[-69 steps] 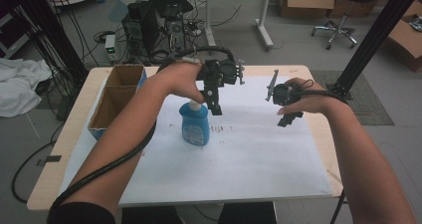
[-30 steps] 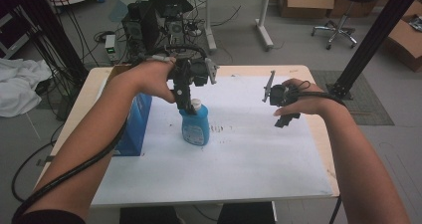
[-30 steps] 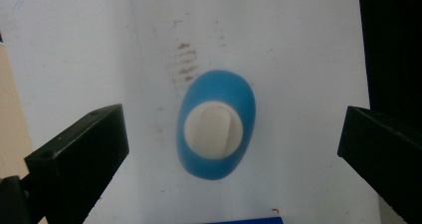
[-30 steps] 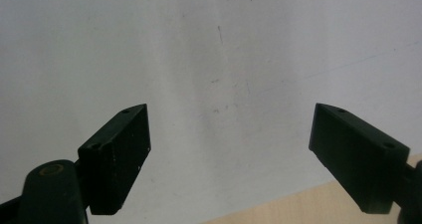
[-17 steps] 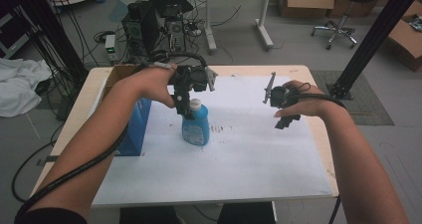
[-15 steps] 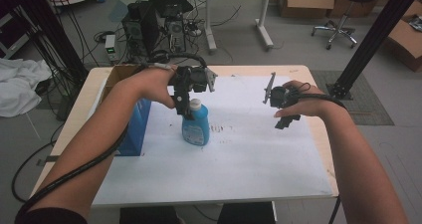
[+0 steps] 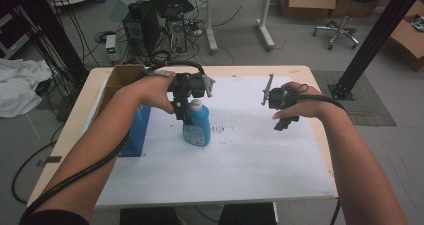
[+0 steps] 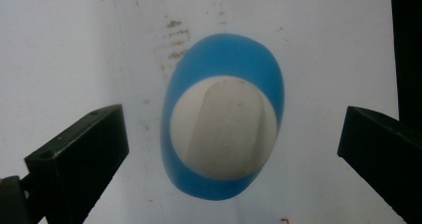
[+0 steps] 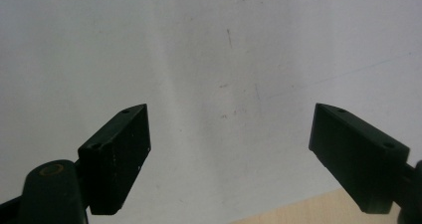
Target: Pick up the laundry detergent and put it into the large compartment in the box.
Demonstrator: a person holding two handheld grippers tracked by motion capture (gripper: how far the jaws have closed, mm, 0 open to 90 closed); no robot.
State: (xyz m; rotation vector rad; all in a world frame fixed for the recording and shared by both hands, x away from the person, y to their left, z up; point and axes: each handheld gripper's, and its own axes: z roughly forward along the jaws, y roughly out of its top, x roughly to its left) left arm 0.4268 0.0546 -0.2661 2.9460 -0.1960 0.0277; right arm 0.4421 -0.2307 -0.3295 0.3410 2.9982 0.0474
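Observation:
A blue bottle (image 7: pixel 197 127) with a white cap (image 7: pixel 196 104) stands upright on the white sheet, left of centre. My left gripper (image 7: pixel 186 116) hangs over it, pointing down, one jaw beside the cap. In the left gripper view the cap (image 8: pixel 224 127) lies between the two wide-apart jaws of the left gripper (image 8: pixel 231 139), which touch nothing. My right gripper (image 7: pixel 284 121) hovers open over the bare sheet to the right. In its own view the right gripper (image 9: pixel 229 154) has nothing between its jaws.
A white sheet (image 7: pixel 240 160) covers most of the wooden table (image 7: pixel 75 135). An open cardboard box (image 7: pixel 117 82) sits at the table's left edge, with a blue panel (image 7: pixel 136 132) at its near side. The table's wooden edge (image 9: pixel 308 209) runs near the right gripper.
The left gripper has moved left, from the bottle's right side to over its cap, then held still. The right gripper has barely shifted. The bottle has stayed put.

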